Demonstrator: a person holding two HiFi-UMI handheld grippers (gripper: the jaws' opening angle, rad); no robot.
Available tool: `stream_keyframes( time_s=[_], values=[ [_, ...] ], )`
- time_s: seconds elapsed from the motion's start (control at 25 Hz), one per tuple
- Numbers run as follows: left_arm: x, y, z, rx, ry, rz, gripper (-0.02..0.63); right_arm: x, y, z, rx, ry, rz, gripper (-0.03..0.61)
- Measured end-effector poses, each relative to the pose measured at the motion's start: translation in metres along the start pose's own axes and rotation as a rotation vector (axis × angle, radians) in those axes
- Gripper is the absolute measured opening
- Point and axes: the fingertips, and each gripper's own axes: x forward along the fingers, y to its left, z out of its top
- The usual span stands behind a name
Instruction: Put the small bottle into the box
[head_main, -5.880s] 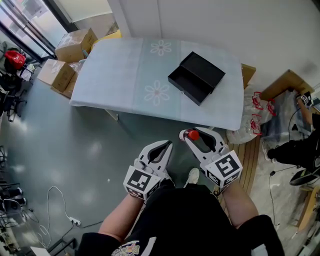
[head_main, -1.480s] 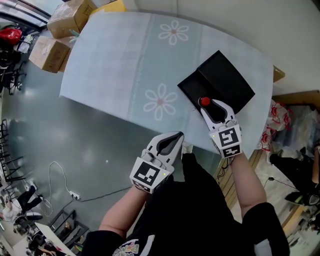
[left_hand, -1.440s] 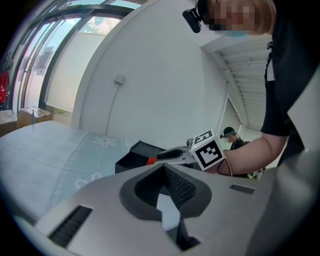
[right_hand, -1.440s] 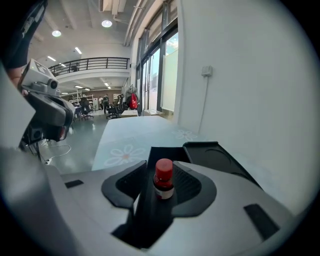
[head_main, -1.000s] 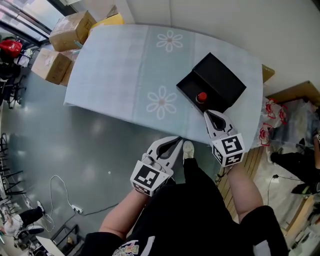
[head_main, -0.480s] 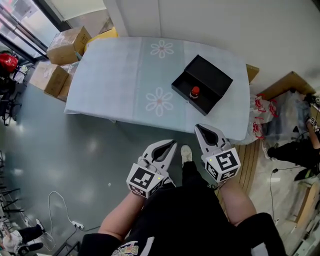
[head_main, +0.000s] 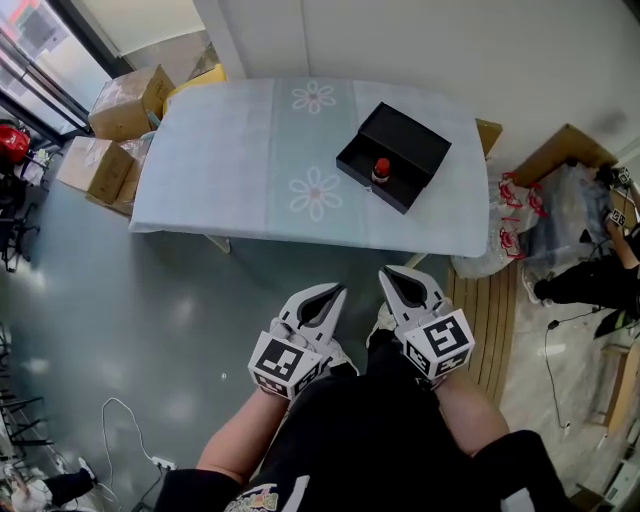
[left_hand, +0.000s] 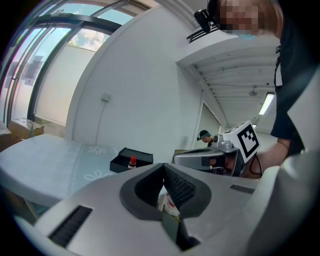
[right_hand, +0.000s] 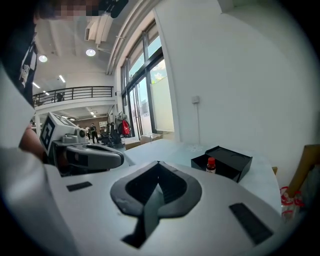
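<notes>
The small bottle (head_main: 381, 170), with a red cap, stands upright inside the open black box (head_main: 405, 142) on the pale blue table (head_main: 240, 150). Both grippers hang well short of the table, close to my body. The left gripper (head_main: 337, 289) is shut with nothing held. The right gripper (head_main: 385, 273) is also shut and empty. In the left gripper view the bottle (left_hand: 132, 162) and box (left_hand: 141, 158) show far ahead, beyond the shut left gripper (left_hand: 162, 166). The right gripper view shows the bottle (right_hand: 211, 165) in the box (right_hand: 230, 161) past the shut right gripper (right_hand: 158, 163).
Cardboard boxes (head_main: 125, 100) are stacked on the floor left of the table. Plastic bags (head_main: 505, 235) and a wooden panel (head_main: 565, 155) lie to the right, where a person (head_main: 590, 280) sits. A cable (head_main: 125, 425) trails on the floor at lower left.
The right gripper let go of the bottle in the box, shut, and drew back from the table to my body. I have stepped back; the left gripper stayed low and shut.
</notes>
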Motion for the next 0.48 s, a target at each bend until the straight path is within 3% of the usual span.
stream_keyframes(
  time_s=[0.48],
  values=[
    [-0.003,-0.021,0.005,0.007,-0.014,-0.028,0.008,-0.03,0.009,0.007,-0.026,-0.015,-0.013,0.009]
  ],
)
